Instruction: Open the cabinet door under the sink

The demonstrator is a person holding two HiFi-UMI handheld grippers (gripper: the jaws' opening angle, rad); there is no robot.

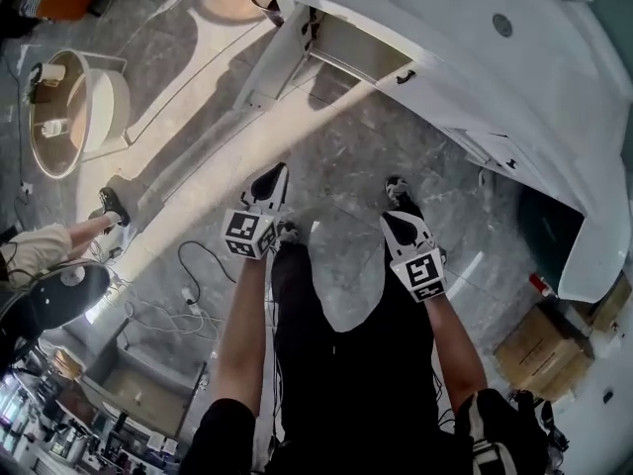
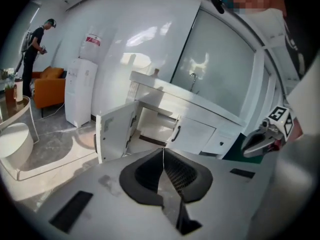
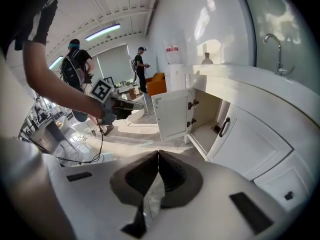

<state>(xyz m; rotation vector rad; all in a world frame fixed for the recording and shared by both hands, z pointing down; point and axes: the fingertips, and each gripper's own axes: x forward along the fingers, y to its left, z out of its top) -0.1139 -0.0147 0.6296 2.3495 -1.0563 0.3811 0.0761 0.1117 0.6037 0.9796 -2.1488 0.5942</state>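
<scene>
The white cabinet under the sink point(image 1: 465, 87) has its left door point(image 1: 282, 57) swung wide open, showing the bare interior point(image 1: 356, 52). Its right door point(image 2: 197, 136), with a black handle point(image 2: 176, 133), stays closed. The open door point(image 3: 172, 114) and closed door point(image 3: 250, 144) also show in the right gripper view. My left gripper point(image 1: 269, 181) hangs in the air well short of the cabinet, its jaws point(image 2: 163, 151) shut on nothing. My right gripper point(image 1: 401, 228) is beside it, pads meeting point(image 3: 158, 154) with nothing between.
A round white table point(image 1: 74, 112) and cables point(image 1: 193, 300) lie on the grey floor to the left. A cardboard box point(image 1: 544, 349) sits at the right. A water dispenser point(image 2: 80, 99), orange sofa point(image 2: 47, 86) and standing people point(image 3: 75, 59) are beyond the cabinet.
</scene>
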